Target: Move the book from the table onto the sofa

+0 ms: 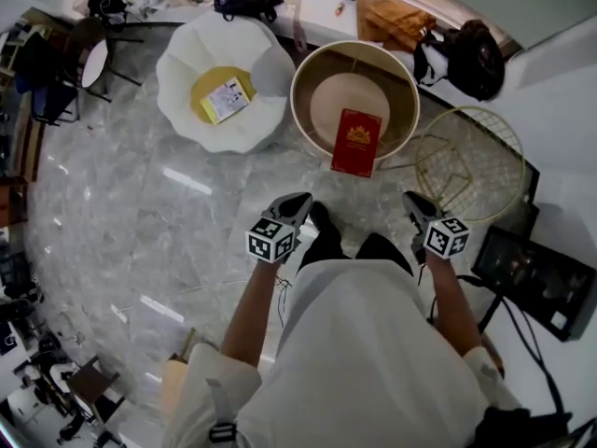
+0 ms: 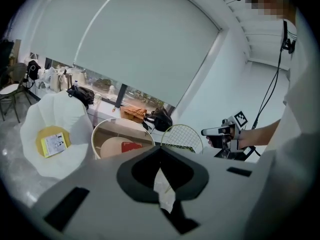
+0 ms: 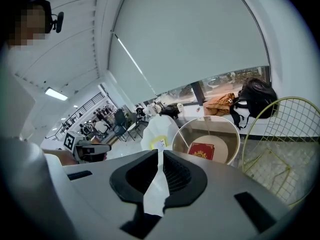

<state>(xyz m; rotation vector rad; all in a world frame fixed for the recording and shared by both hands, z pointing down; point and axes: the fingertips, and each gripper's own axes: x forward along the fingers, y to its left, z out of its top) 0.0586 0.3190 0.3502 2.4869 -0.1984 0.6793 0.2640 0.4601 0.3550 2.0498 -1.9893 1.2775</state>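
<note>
A red book (image 1: 355, 142) lies on the round beige table (image 1: 296, 101) with a raised rim, straight ahead of me. Left of it stands the white petal-shaped sofa (image 1: 182, 73) with a yellow cushion (image 1: 207, 86) and a booklet on it. My left gripper (image 1: 298, 200) and right gripper (image 1: 412, 198) hover side by side short of the table, both shut and empty. The left gripper view shows the book (image 2: 131, 146) beyond its closed jaws. The right gripper view shows the book (image 3: 201, 151) just right of its closed jaws.
A yellow wire chair (image 1: 466, 161) stands right of the table. A black bag (image 1: 466, 59) and an orange bag (image 1: 392, 21) lie on the ledge behind. A black device (image 1: 536, 273) sits on the floor at right. Marble floor spreads to the left.
</note>
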